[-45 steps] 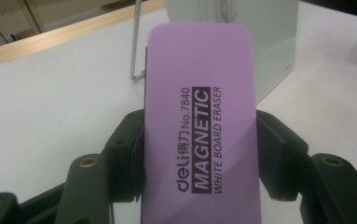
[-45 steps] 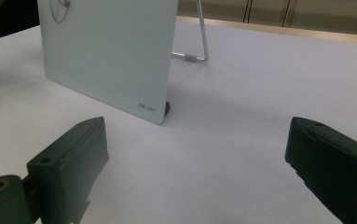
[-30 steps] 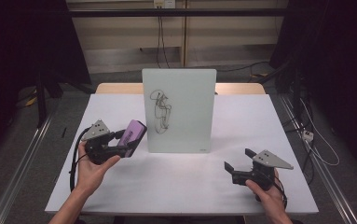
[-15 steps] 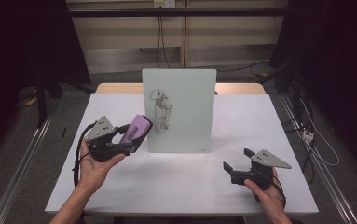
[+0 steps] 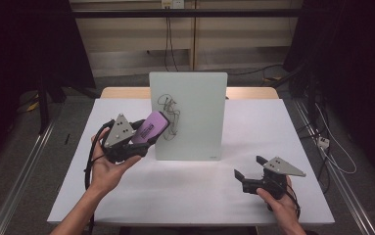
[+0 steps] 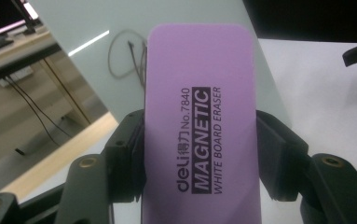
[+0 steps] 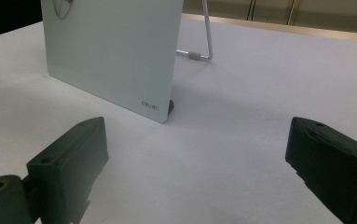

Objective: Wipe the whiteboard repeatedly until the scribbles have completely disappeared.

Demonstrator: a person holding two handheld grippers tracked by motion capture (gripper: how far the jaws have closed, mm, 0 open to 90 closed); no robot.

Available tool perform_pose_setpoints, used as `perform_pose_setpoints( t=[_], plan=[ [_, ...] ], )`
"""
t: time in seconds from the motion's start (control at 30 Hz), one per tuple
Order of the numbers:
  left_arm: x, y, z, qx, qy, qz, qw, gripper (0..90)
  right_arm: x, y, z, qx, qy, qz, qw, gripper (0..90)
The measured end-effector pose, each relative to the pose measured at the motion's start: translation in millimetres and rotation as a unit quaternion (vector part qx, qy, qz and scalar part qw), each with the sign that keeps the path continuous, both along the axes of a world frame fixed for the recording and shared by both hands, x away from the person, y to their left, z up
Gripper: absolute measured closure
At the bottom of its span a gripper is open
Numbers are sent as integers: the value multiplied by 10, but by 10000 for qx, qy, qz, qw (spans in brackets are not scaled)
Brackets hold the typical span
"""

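A small white board [image 5: 195,115] stands upright on its wire stand in the middle of the table, with a dark scribble [image 5: 168,115] on its left half. My left gripper [image 5: 143,134] is shut on a purple magnetic whiteboard eraser [image 5: 151,127], held up off the table with its far end close to the scribble. In the left gripper view the eraser [image 6: 202,130] sits between both jaws with the scribble [image 6: 127,58] just beyond it. My right gripper [image 5: 248,169] rests low at the table's right front, open, with nothing between its jaws [image 7: 195,177].
The table [image 5: 273,127] has a white top. The board's wire stand [image 7: 204,44] reaches back behind it. Cables run across the floor at the right, and metal rails lie along both sides of the table.
My left gripper has risen and moved right toward the board with the eraser, which now reaches the scribble's edge. The right gripper has stayed in place.
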State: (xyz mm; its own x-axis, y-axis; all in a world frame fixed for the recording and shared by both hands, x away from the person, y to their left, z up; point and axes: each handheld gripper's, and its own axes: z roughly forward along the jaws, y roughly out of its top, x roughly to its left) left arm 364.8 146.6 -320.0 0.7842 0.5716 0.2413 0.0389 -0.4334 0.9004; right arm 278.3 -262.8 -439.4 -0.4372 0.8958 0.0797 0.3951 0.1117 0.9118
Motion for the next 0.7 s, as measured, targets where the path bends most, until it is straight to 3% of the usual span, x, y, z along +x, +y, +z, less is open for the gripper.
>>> perform_pose_setpoints(
  t=[0.13,0.27,0.3,0.7],
  plan=[
    [84,-53,37,-62,-109,30,9999,412,-9,-10,3,27,5,-11,10000,53],
    [124,-126,116,92,-209,68,9997,412,-9,-8,5,30,1,-10,10000,54],
    [151,-159,173,227,-310,105,9992,412,-9,-7,4,15,1,2,10000,54],
    [391,-306,269,282,-592,135,9978,412,-5,-13,3,39,17,31,10000,55]
  ],
)
